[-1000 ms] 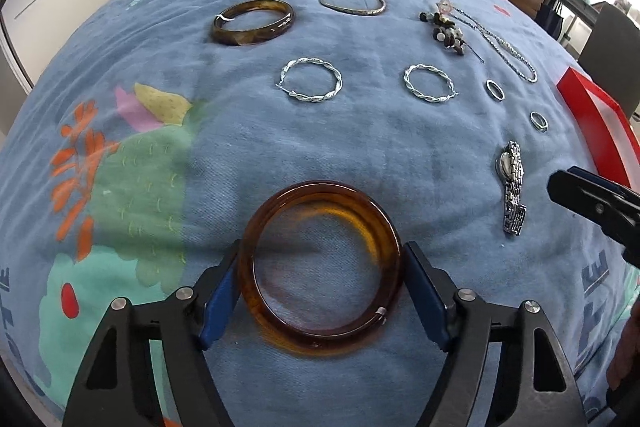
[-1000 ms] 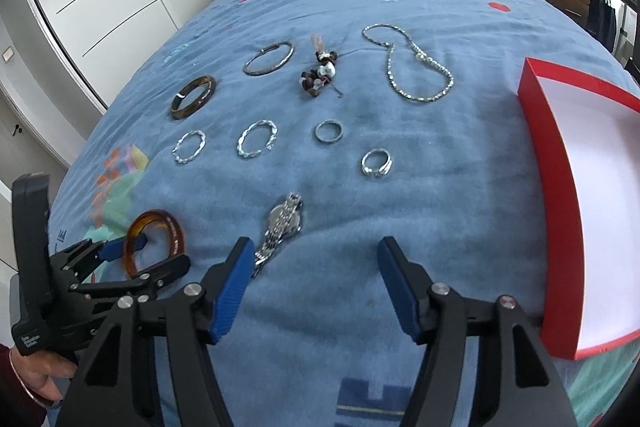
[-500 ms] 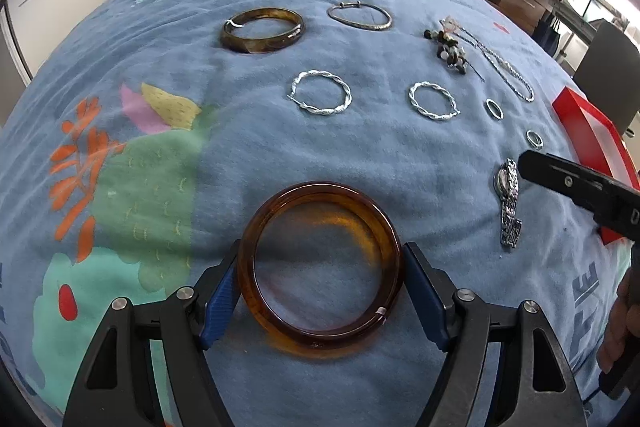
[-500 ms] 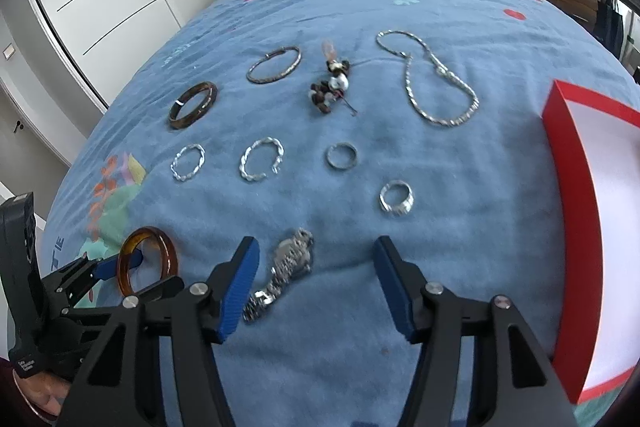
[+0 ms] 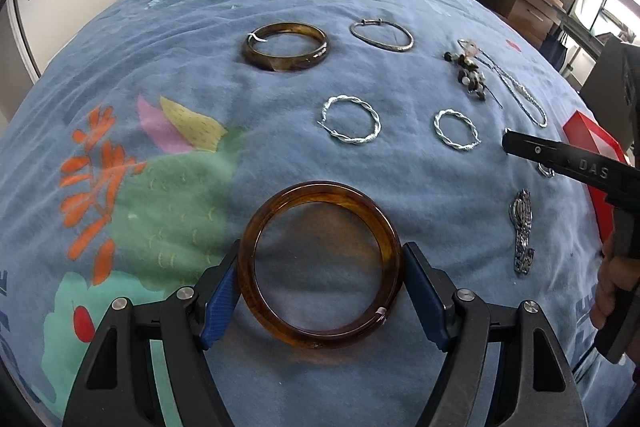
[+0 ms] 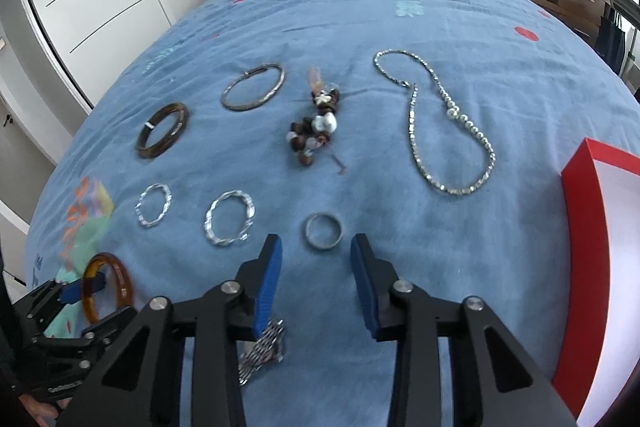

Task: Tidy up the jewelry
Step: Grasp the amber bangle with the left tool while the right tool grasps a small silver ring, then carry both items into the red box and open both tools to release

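My left gripper (image 5: 320, 287) is shut on an amber bangle (image 5: 320, 195), its blue pads pressing the ring's left and right sides just above the bedspread. The same bangle (image 6: 106, 287) shows at the lower left of the right wrist view. My right gripper (image 6: 317, 247) hovers over the bed with its jaws closing and nothing pressed between the pads. A plain silver ring (image 6: 323, 235) lies just past its tips. A silver watch (image 6: 264, 347) lies partly under its left finger. A second small ring (image 5: 546, 171) is half hidden behind the right gripper's black finger.
On the blue bedspread lie a dark brown bangle (image 5: 286, 47), a thin metal bangle (image 5: 381, 35), two twisted silver hoops (image 5: 351, 121) (image 5: 456, 129), a bead charm (image 6: 316, 123) and a chain necklace (image 6: 416, 147). A red-walled box (image 6: 580, 267) sits at the right.
My right gripper has moved forward past the watch toward the plain silver ring, and its jaws have narrowed. The left gripper keeps its hold on the amber bangle and has barely shifted.
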Motion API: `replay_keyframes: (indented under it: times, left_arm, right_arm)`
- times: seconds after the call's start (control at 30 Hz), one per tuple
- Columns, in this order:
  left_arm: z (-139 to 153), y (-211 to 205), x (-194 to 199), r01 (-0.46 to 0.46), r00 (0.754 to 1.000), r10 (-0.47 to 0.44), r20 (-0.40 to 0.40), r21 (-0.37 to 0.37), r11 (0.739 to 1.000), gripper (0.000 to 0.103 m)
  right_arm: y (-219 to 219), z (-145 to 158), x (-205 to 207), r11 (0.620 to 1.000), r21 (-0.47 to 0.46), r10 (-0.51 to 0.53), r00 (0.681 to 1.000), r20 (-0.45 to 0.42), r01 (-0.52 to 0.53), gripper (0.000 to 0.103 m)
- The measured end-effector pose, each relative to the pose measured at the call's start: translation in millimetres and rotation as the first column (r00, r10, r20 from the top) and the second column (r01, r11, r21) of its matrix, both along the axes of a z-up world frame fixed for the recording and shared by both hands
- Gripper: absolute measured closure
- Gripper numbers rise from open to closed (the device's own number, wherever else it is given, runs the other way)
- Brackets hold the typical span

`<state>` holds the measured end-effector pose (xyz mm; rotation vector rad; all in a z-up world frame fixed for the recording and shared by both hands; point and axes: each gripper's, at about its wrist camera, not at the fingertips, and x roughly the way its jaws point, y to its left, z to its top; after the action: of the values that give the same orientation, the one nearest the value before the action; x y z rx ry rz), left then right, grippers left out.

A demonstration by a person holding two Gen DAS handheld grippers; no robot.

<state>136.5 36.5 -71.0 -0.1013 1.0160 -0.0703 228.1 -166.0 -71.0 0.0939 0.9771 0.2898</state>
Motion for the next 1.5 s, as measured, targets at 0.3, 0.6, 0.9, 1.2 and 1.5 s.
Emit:
replay_keyframes:
  times: [0.3,0.6,0.9,1.2,1.5]
  left_arm:
    - [5.6,2.7,-1.1,-0.017,1.000,0.017,0.006,0.013,1.000,0.029]
    - [37.6,-3.9,-13.0,-0.018,0.999,0.017,0.050,0.027,0.999,0.029]
    - [82.4,-63.9,-22.1,0.078,0.993,-0.080,0.092,0.017,0.997,0.029]
    - [107.6,-178.7,-4.7,0.285,0.952,-0.285,0.115,0.012,0.958,0.028]
    - [105.6,-291.7,38.2,0.478,0.872,-0.475,0.119,0.008,0.879,0.028]
  right_arm:
    - [0.7,-2.6,6.9,1.000,-0.016,0.014,1.000,-0.005,-0.014,0.084]
    - [-16.9,38.5,-24.2,1.000,0.018,0.004,0.998,0.059,-0.005,0.084]
    - [-89.3,83.8,-71.9,0.999,0.014,-0.051,0.994,0.101,0.050,0.084]
    - [-199.4,110.5,-95.6,0.998,-0.048,-0.045,0.994,0.098,0.050,0.084]
    - [-274.9,99.1,-62.3,0.995,-0.090,0.058,0.996,0.065,-0.052,0.083]
